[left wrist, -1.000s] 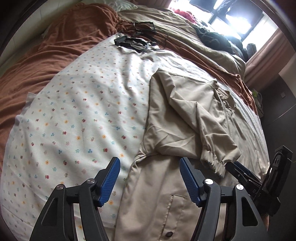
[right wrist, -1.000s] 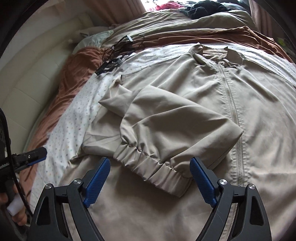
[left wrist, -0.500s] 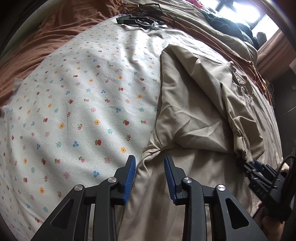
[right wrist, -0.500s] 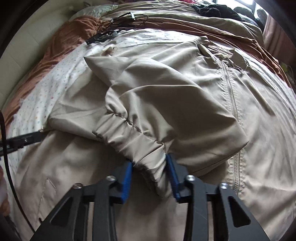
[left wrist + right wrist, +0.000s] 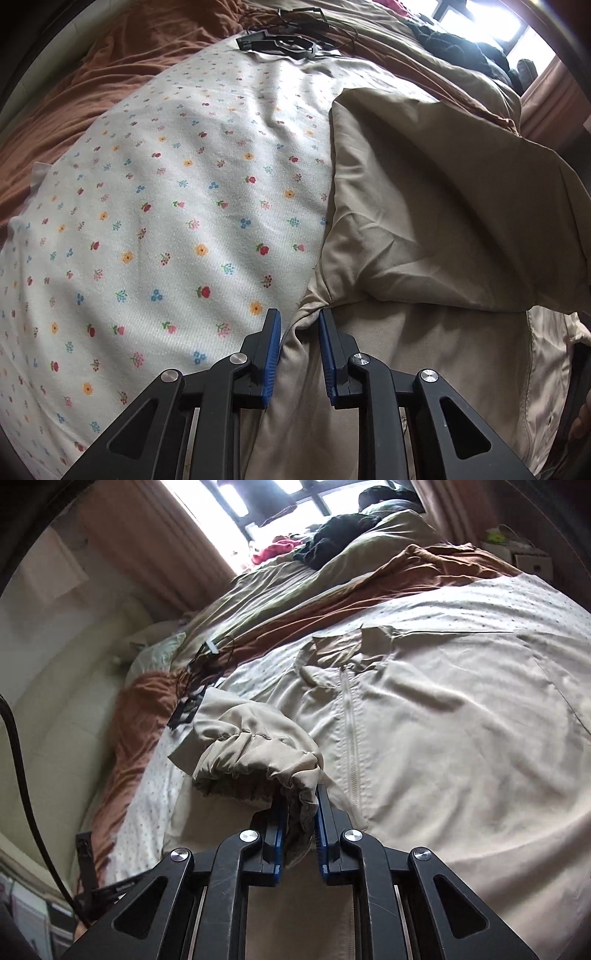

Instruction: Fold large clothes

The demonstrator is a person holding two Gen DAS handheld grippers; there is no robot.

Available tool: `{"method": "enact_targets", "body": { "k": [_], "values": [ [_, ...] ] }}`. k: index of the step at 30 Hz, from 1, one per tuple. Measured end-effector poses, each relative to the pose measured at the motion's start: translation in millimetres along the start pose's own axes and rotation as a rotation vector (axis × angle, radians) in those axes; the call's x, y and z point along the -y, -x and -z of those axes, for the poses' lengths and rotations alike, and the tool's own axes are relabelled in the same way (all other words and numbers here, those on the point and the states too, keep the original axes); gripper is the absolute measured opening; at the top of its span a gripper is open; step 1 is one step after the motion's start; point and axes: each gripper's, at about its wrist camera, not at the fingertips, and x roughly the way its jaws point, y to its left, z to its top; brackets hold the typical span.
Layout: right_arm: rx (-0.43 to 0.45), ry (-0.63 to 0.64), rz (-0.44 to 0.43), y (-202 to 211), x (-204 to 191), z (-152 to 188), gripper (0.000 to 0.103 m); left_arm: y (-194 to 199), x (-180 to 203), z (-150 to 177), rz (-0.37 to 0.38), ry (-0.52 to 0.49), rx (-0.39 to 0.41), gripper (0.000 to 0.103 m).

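1. Left gripper (image 5: pixel 300 325), seen from its own camera at 6 o'clock in the frame, has just been closing, and its blue pads now pinch a gathered fold at the side edge of a beige jacket (image 5: pixel 436 229), about where the sleeve joins the body.
2. In this left view the jacket fills the right half, from 1 o'clock down to 5 o'clock. It lies on a white flowered sheet (image 5: pixel 177 206) that covers the left half. A rust-brown blanket (image 5: pixel 110 85) sits at 10 o'clock, and black cables (image 5: pixel 291 37) lie at 12 o'clock.
3. Right gripper (image 5: pixel 300 812), at 6 o'clock in its own view, has also just been closing. It is clamped on the elastic cuff (image 5: pixel 255 768) of the sleeve, which is raised off the jacket body and bunches toward 9 o'clock.
4. In this right view the jacket body spreads flat from the centre to 3 o'clock, with its zip (image 5: pixel 349 723) running up toward the collar (image 5: pixel 354 642) at 12 o'clock. A window (image 5: pixel 236 502) glows at 12 o'clock.
5. Judged from the creases, the cloth is thin, light, soft and probably a little slippery. The gathered cuff and the seamed edges look like the firmest places to take hold.
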Motion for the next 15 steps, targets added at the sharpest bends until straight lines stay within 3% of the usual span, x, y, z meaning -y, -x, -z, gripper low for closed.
{"method": "enact_targets", "body": {
  "k": [8,15],
  "values": [
    [0.049,-0.113,0.041,13.3,36.7,-6.0,0.014,-2.1,3.2,-2.6,-0.018,-0.010,0.000,0.022],
    [0.012,-0.195,0.113,6.0,70.2,10.3,0.014,-1.9,0.4,-2.3,-0.025,0.001,0.004,0.022]
  ]
}}
